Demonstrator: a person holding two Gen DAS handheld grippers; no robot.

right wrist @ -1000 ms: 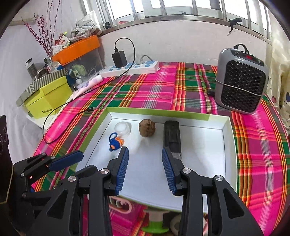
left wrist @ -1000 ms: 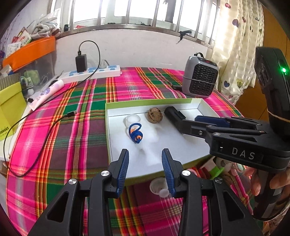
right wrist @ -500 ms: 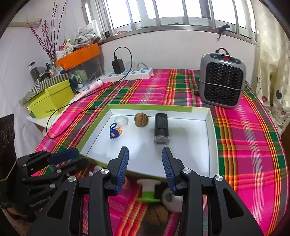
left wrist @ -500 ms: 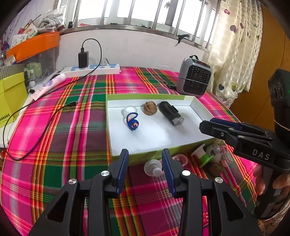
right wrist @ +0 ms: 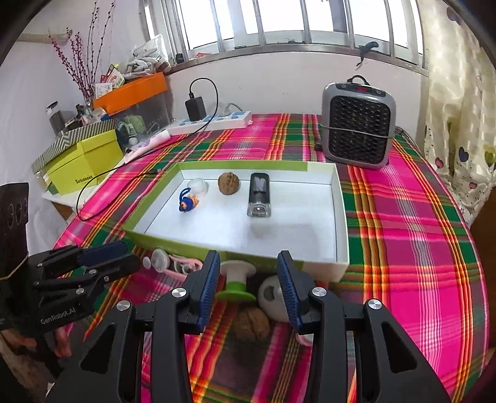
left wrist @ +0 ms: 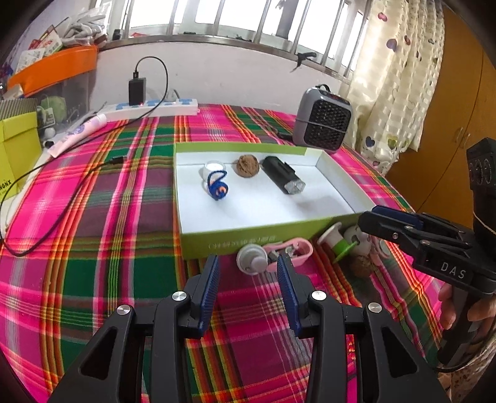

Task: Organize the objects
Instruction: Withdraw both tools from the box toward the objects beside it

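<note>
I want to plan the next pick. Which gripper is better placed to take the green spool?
Right. The right gripper is open and points at the green spool; the left gripper faces the white cap.

Bright daylight from blown-out barred window (right wrist: 279, 18), soft shadows, fisheye bending and dark corners, mostly sharp

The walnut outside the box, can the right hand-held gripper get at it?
Probably yes: the walnut lies uncovered on the tablecloth between the open right hand-held gripper fingers, though the green spool and white ball crowd it.
</note>
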